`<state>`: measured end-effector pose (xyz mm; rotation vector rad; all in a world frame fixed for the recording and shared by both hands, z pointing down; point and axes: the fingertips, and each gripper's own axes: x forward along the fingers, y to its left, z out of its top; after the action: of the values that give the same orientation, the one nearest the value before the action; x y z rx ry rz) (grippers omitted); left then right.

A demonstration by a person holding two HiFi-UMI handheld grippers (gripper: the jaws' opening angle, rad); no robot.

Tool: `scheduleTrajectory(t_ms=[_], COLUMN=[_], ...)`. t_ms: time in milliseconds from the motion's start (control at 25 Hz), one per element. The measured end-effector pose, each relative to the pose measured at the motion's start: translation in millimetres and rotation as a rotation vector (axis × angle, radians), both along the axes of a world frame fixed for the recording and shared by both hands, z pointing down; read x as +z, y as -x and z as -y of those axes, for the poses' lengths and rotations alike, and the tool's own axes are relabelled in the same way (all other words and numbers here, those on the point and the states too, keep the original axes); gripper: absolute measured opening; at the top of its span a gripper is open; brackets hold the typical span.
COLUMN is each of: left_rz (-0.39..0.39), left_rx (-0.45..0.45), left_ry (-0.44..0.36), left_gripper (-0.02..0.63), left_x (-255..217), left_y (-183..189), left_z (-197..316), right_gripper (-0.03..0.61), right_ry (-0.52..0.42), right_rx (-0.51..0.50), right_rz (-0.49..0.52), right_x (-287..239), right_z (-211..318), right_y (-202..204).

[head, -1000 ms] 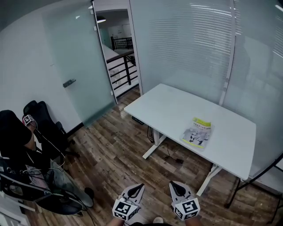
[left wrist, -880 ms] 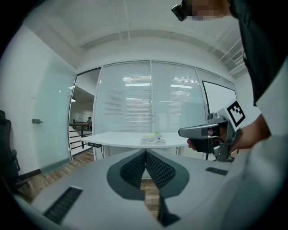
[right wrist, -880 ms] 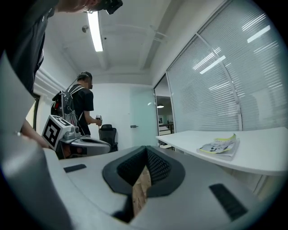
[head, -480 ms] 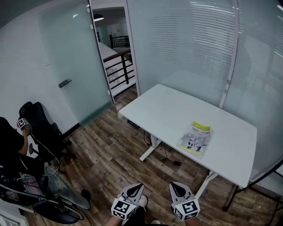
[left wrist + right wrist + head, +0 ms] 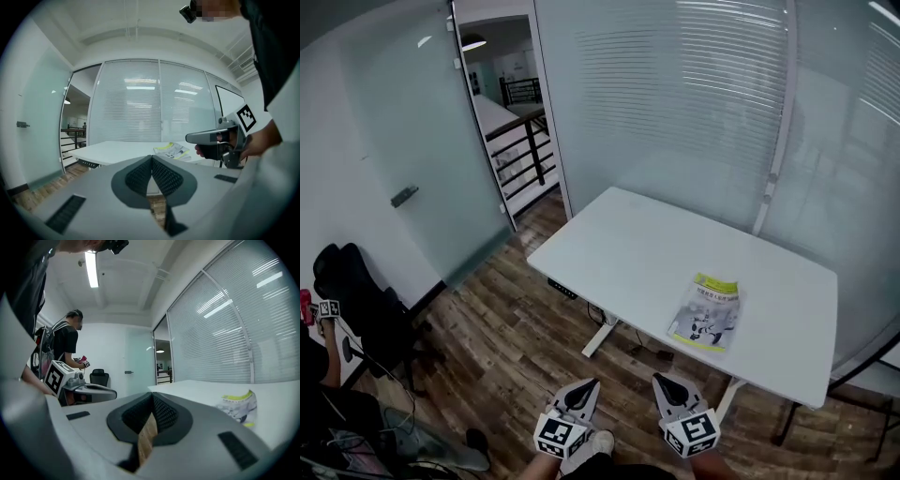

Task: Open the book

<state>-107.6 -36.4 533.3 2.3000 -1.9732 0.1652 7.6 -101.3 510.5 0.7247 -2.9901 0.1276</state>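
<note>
Left gripper [image 5: 590, 385], right gripper [image 5: 661, 381]: I'm pressing fingers together, empty. Thin grey book [image 5: 705, 314] lying lengthwise up-frame, yellow edge topmost. White ceiling strip light [image 5: 91, 269] showing in right gripper view, not head view.

Wood floor [image 5: 516, 337], frosted-glass walls [image 5: 694, 103]

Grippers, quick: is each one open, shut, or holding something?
Grey left gripper: shut, holding nothing.
Grey right gripper: shut, holding nothing.

White table [image 5: 656, 253], book [image 5: 705, 313] w/ yellow-green trim & grey cover, brown wood-plank floor [image 5: 511, 347].
</note>
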Motion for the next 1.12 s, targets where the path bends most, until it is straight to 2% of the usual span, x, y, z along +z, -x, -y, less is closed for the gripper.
scheduleTrajectory(t_ms=[120,280,600,800,920,1120], left_rz=[0.003,0.031,0.009,0.017,0.019,-0.027], left_rx=[0.028,0.076,0.129,0.167,0.194,0.248], left_ry=[0.016,-0.026,0.001,-0.031,-0.024,0.01], left_gripper=[0.011,0.011,0.011,0.011,0.011,0.011], left_x=[-3,-17,-9,-18,-16,1], left_y=[17,33,75,90,100,88], left_z=[24,52,97,113,122,134], right_gripper=[0.005,0.005,0.005,0.005,0.005,0.005], right_ry=[-0.013,-0.003,0.002,-0.018,-0.008,0.013], right_rx=[0.01,0.031,0.067,0.183,0.261,0.359], right_rz=[0.02,0.011,0.029,-0.001,-0.007,-0.042], right_x=[-11,-11,-15,-14,-12,-2], right_z=[23,48,86,108,119,128], right_y=[21,39,91,86,79,56])
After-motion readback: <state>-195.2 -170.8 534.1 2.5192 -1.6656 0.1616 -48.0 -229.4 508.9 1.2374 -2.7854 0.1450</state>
